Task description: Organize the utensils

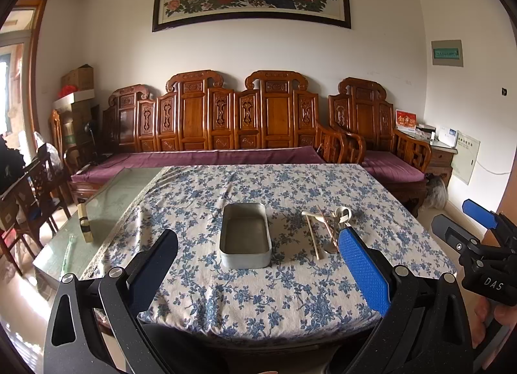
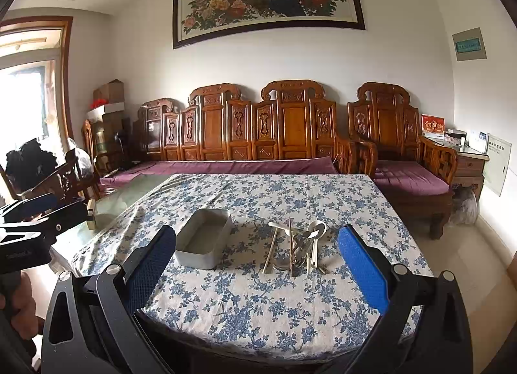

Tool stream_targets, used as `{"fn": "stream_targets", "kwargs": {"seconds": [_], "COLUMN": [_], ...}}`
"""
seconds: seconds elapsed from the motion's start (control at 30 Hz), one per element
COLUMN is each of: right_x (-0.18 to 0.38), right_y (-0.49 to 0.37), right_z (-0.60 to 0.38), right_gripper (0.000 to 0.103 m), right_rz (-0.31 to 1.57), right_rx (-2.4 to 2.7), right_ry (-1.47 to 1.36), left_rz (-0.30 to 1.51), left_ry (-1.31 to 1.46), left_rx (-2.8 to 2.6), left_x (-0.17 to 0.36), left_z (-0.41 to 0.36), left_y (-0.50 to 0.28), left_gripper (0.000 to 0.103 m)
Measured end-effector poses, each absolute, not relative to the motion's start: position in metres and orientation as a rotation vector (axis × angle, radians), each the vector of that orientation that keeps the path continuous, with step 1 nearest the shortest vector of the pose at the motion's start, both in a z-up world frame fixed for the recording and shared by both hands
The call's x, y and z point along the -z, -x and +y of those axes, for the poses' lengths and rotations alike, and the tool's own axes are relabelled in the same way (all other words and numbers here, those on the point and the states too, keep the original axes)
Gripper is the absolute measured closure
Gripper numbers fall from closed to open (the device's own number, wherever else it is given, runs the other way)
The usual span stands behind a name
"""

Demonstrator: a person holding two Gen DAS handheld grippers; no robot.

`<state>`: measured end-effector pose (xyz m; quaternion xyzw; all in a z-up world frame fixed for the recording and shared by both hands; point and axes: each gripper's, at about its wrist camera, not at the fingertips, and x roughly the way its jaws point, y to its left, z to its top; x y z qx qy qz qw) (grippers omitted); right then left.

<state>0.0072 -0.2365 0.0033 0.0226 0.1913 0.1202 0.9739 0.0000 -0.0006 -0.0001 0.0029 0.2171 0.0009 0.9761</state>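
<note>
An empty grey metal box (image 1: 245,235) sits mid-table on the blue floral cloth; it also shows in the right wrist view (image 2: 203,241). To its right lies a pile of utensils (image 1: 326,228): white spoons, chopsticks and metal cutlery, also seen in the right wrist view (image 2: 299,246). My left gripper (image 1: 258,267) is open and empty, held above the table's near edge, short of the box. My right gripper (image 2: 258,267) is open and empty, short of the utensil pile. The right gripper also shows at the right edge of the left wrist view (image 1: 484,238).
The table (image 1: 290,309) has a bare glass strip on its left with a small block (image 1: 84,222) and a green stick (image 1: 68,254). A carved wooden sofa (image 1: 226,122) stands behind the table. Chairs (image 1: 35,193) stand at left.
</note>
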Motion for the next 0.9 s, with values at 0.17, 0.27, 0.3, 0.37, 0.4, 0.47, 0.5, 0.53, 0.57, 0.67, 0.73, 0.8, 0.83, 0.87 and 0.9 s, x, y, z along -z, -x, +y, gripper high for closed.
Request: {"fn": "stream_targets", "kwargs": {"seconds": [0.17, 0.27, 0.3, 0.37, 0.4, 0.47, 0.5, 0.53, 0.57, 0.67, 0.73, 0.8, 0.83, 0.87, 0.9], "right_x": [-0.0026, -0.0027, -0.0028, -0.0029, -0.0028, -0.0016, -0.0011, -0.0016, -0.0022, -0.0029, -0.0029, -0.0029, -0.0026, -0.0029, -0.0031], "right_y": [-0.0066, -0.0066, -0.0065, -0.0063, -0.0066, -0.007, -0.0076, -0.0059, -0.0046, -0.0048, -0.0047, -0.0047, -0.0048, -0.0048, -0.0046], "right_z": [-0.2365, -0.2365, -0.2362, -0.2368, -0.2362, -0.2354, -0.2347, -0.2363, -0.2379, -0.2377, -0.2378, -0.2378, -0.2375, -0.2378, -0.2379], "right_gripper": [0.003, 0.003, 0.003, 0.003, 0.003, 0.003, 0.003, 0.003, 0.003, 0.003, 0.003, 0.003, 0.003, 0.003, 0.003], "right_rz": [0.384, 0.385, 0.385, 0.384, 0.383, 0.383, 0.383, 0.384, 0.385, 0.386, 0.385, 0.384, 0.385, 0.385, 0.386], "right_rx": [-0.243, -0.244, -0.244, -0.244, -0.243, -0.242, -0.241, -0.242, -0.243, -0.242, -0.243, -0.243, -0.242, -0.243, -0.243], "right_ry": [-0.046, -0.046, -0.045, -0.045, -0.045, -0.045, -0.044, -0.044, -0.044, -0.044, -0.045, -0.044, -0.045, -0.045, -0.045], "left_rz": [0.439, 0.438, 0.438, 0.439, 0.439, 0.439, 0.439, 0.439, 0.44, 0.441, 0.442, 0.441, 0.441, 0.441, 0.441], "left_ry": [-0.007, -0.006, -0.006, -0.007, -0.006, -0.008, -0.007, -0.007, -0.007, -0.008, -0.008, -0.009, -0.009, -0.009, -0.008], "left_rx": [-0.002, -0.002, -0.002, -0.002, -0.002, -0.003, -0.002, -0.002, -0.002, -0.002, -0.002, -0.002, -0.002, -0.002, -0.002], "left_x": [0.0001, 0.0001, 0.0001, 0.0002, 0.0003, 0.0002, 0.0002, 0.0002, 0.0003, 0.0003, 0.0001, 0.0001, 0.0002, 0.0002, 0.0002], "left_z": [-0.0007, -0.0007, -0.0007, -0.0007, -0.0007, -0.0008, -0.0007, -0.0008, -0.0008, -0.0011, -0.001, -0.0011, -0.0011, -0.001, -0.0009], "left_y": [-0.0001, 0.0, 0.0, -0.0001, -0.0002, -0.0002, -0.0002, -0.0001, -0.0003, -0.0005, 0.0001, 0.0001, 0.0, 0.0002, 0.0003], "left_gripper": [0.006, 0.006, 0.006, 0.006, 0.006, 0.006, 0.006, 0.006, 0.006, 0.006, 0.006, 0.006, 0.006, 0.006, 0.006]}}
